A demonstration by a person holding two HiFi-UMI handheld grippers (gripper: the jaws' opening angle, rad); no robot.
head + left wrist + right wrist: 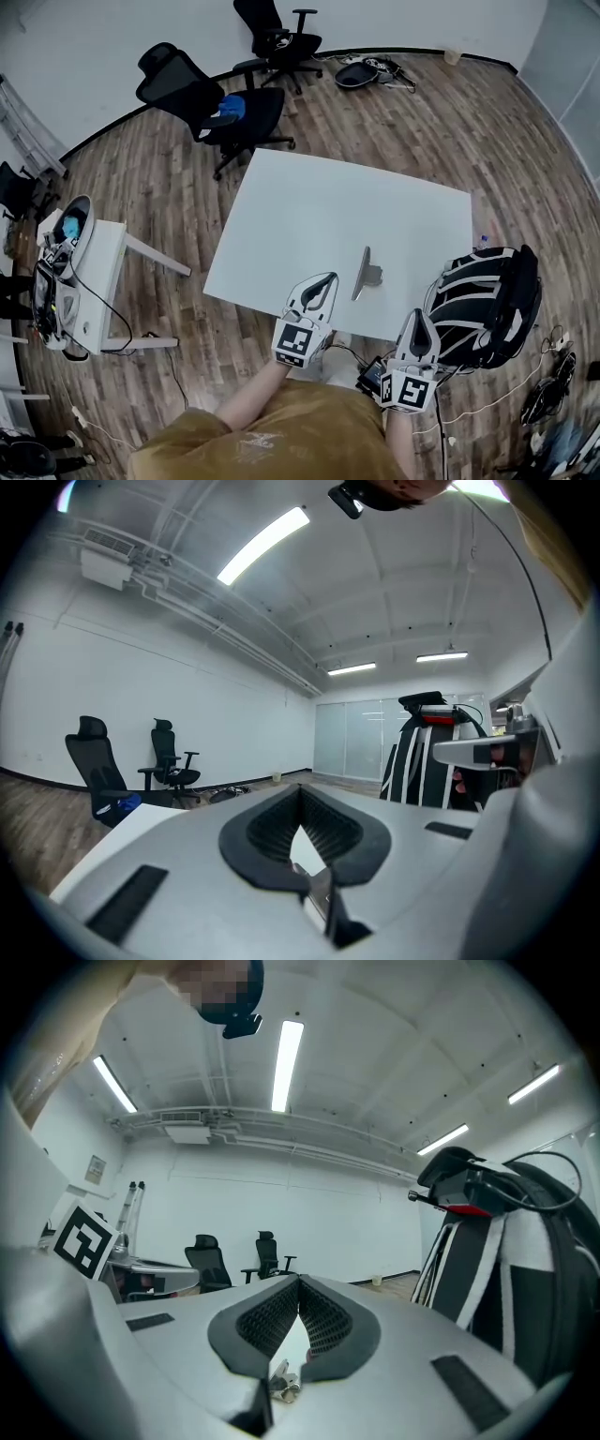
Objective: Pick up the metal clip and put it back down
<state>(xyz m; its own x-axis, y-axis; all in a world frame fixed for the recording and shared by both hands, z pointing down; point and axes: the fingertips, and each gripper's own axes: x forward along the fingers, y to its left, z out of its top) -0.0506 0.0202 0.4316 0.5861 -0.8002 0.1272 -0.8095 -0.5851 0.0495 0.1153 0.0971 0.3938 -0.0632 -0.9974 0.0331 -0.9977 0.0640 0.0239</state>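
Left gripper (pixel 328 280) and right gripper (pixel 419 317) both clenched, empty. Clip (pixel 364 272) sat on table (pixel 309 206) ahead, between them; I saw no contact.

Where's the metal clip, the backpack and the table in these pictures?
metal clip (pixel 362 272), head view, middle of its long bar.
backpack (pixel 483 305), head view, its striped front.
table (pixel 337 211), head view, bare white top.

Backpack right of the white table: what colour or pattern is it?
The backpack is black with white stripes, clearest in the head view.
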